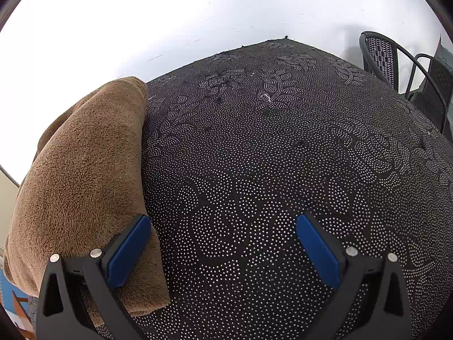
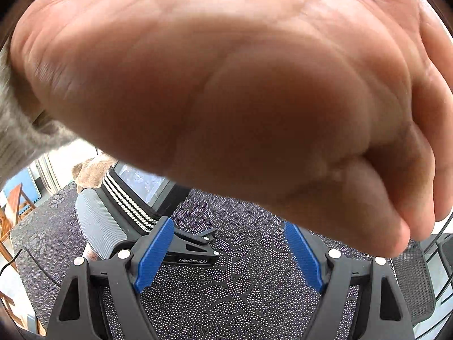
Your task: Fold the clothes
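Fleece garment point(image 1: 82, 175): brown, fuzzy, folded | tablecloth point(image 1: 269, 155): dark, dotted

hand point(image 2: 226, 90) blurred, hides upper right-wrist view | brown cloth point(image 1: 85, 175) cut off left

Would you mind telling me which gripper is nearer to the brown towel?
Left. The left gripper is open right beside the towel, one finger over its edge. The right gripper is open over bare tablecloth, the towel far behind it.

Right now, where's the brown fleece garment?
Left wrist view: the brown fleece garment lies folded at the dotted black table's left edge, beside the open left gripper.
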Demonstrator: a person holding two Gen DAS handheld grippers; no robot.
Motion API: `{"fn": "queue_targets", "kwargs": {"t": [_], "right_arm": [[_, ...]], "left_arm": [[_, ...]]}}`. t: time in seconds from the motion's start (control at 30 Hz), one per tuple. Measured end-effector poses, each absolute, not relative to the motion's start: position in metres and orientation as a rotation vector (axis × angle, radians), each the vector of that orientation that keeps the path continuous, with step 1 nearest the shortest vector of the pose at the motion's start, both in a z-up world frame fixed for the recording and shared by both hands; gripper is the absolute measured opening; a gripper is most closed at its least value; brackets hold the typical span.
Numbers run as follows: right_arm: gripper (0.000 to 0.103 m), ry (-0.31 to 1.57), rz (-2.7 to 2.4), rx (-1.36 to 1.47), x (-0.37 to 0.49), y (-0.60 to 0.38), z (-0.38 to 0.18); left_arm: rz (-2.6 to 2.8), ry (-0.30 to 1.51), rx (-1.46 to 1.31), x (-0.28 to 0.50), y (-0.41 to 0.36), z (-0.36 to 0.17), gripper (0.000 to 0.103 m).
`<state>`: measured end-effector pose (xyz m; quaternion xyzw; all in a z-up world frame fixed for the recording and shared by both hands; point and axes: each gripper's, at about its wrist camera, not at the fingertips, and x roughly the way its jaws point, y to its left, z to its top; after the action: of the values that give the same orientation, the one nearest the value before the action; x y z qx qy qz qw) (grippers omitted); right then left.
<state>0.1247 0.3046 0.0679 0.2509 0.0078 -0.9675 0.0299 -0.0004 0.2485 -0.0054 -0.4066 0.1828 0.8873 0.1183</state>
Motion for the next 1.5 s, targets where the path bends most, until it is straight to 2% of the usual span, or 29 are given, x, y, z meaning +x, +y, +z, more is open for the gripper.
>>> {"fn": "queue_targets", "kwargs": {"t": [0.47, 0.57, 0.77, 0.87, 1.23, 1.4, 1.5], "right_arm": [[0.083, 0.022, -2.998, 0.813, 0.113, 0.31, 0.057], [0.083, -0.075, -3.028, 0.848, 0.11, 0.328, 0.05], [0.083, -0.395, -3.065, 0.922, 0.095, 0.368, 0.04], [0.083, -0.456, -3.091, 0.919, 0.09, 0.373, 0.041], [0.083, -0.498, -3.136, 0.947, 0.101, 0.357, 0.032], [0.083, -0.485, -3.155, 0.951, 0.101, 0.359, 0.04], [0.083, -0.478, -3.16, 0.959, 0.095, 0.358, 0.043]], "left_arm": [[2.594, 0.535, -1.189, 0.0, 0.247, -0.005, 0.103], [2.594, 0.535, -1.189, 0.0, 0.247, -0.005, 0.103], [2.587, 0.536, -1.185, 0.0, 0.247, -0.005, 0.103], [2.587, 0.536, -1.184, 0.0, 0.247, -0.005, 0.103], [2.584, 0.539, -1.181, 0.0, 0.247, -0.005, 0.103], [2.551, 0.476, -1.166, 0.006, 0.238, 0.002, 0.103], [2.611, 0.381, -1.056, 0.029, 0.217, 0.031, 0.103]]}}
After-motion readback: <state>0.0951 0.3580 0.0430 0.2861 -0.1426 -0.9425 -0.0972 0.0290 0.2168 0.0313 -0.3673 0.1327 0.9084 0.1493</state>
